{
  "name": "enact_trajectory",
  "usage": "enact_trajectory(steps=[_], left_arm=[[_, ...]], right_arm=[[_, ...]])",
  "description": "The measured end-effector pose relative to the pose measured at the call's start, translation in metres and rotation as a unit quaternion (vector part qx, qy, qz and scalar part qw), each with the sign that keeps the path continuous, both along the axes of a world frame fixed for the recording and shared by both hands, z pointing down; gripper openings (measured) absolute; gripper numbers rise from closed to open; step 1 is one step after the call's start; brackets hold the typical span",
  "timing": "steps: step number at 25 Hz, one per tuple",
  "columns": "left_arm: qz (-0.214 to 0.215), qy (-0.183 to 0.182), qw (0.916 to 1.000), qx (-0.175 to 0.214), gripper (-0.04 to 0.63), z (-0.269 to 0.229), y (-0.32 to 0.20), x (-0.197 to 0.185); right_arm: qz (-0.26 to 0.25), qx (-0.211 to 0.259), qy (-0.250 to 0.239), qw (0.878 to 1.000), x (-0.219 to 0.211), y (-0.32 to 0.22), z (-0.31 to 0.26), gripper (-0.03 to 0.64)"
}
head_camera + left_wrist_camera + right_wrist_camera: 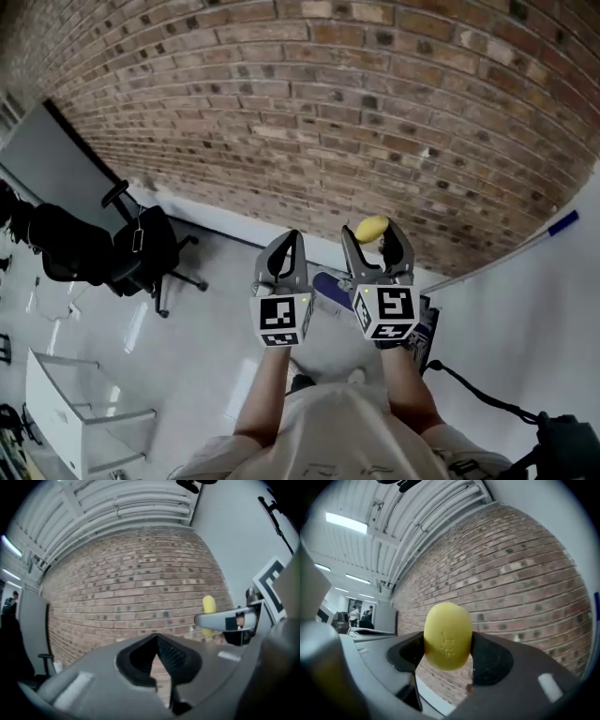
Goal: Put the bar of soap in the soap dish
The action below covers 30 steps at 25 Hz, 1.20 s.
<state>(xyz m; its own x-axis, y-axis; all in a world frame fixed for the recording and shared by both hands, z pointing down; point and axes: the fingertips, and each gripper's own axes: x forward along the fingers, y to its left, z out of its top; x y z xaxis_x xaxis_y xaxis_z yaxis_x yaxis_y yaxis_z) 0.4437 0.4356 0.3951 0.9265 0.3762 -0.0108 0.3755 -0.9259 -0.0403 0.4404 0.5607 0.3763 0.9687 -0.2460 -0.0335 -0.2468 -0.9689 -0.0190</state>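
Right gripper (375,240): held level toward the brick wall (375,112), its two jaws clamped on the bar of soap (371,228), one black pad pressed to each side.
Bar of soap: yellow and oval, up in the air between the right gripper's tips, in front of the brick wall; an embossed mark faces the right gripper's camera.
Left gripper (286,246): just left of the right gripper and level too, its jaws brought together at the tips with nothing between them.
Marker cubes (284,319): one on each gripper, on the near end by the person's hands, black-and-white squares turned up to the head camera.
Brick wall: red-brown, filling the far side of the scene.
White wall (534,309): at right, meeting the brick wall in a corner.
Office chair (141,248): black, on the pale floor (216,319) at far left, near the foot of the brick wall.
Person: both forearms (267,394) reach forward from the near edge, above a pale shirt.
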Motion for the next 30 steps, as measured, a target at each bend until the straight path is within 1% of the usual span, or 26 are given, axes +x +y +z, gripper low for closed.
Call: enact_trajectory(steps=[2,4,7,11,13,15,17,19,21,22,25,27,28,30], left_arm=[[-0.066,0.006,0.9978,0.006,0.0,-0.002,-0.073,0.001],[-0.121,0.005,0.9927,0.005,0.0,-0.004,-0.14,-0.005],[-0.2,0.002,0.9798,0.007,0.0,-0.007,-0.237,-0.022],[-0.292,0.007,0.9562,0.008,-0.002,-0.011,-0.349,-0.053],[-0.339,0.011,0.9408,0.006,-0.002,-0.013,-0.399,-0.081],[-0.387,0.013,0.9222,0.002,-0.002,-0.013,-0.445,-0.115],[-0.432,0.011,0.9016,-0.001,-0.002,-0.008,-0.483,-0.149],[-0.472,0.005,0.8818,-0.004,-0.002,-0.003,-0.514,-0.181],[-0.506,0.005,0.8623,-0.005,-0.002,-0.003,-0.537,-0.214],[-0.529,0.009,0.8486,-0.002,-0.002,-0.006,-0.547,-0.232],[-0.601,0.022,0.7987,0.016,0.0,-0.015,-0.569,-0.285],[-0.644,0.028,0.7641,0.019,0.0,-0.017,-0.574,-0.314],[-0.666,0.031,0.7448,0.015,0.0,-0.018,-0.574,-0.329],[-0.709,0.041,0.7037,0.003,0.0,-0.02,-0.572,-0.361]], right_arm=[[-0.066,0.006,0.002,0.998,0.015,-0.073,0.0,0.299],[-0.126,0.008,0.003,0.992,0.019,-0.143,-0.002,0.3],[-0.204,0.008,0.007,0.979,0.014,-0.243,-0.007,0.299],[-0.292,0.009,0.015,0.956,-0.001,-0.363,-0.016,0.3],[-0.347,0.012,0.021,0.938,-0.018,-0.422,-0.019,0.299],[-0.403,0.013,0.027,0.915,-0.042,-0.478,-0.02,0.299],[-0.455,0.008,0.027,0.89,-0.067,-0.527,-0.016,0.299],[-0.507,0.001,0.028,0.862,-0.096,-0.572,-0.014,0.299],[-0.562,0.0,0.032,0.827,-0.13,-0.611,-0.016,0.299],[-0.591,0.0,0.035,0.806,-0.149,-0.63,-0.018,0.299],[-0.674,0.0,0.041,0.737,-0.206,-0.67,-0.022,0.299],[-0.721,0.006,0.039,0.692,-0.237,-0.685,-0.022,0.299],[-0.741,0.009,0.034,0.671,-0.251,-0.69,-0.021,0.299],[-0.775,0.014,0.023,0.631,-0.278,-0.697,-0.019,0.299]])
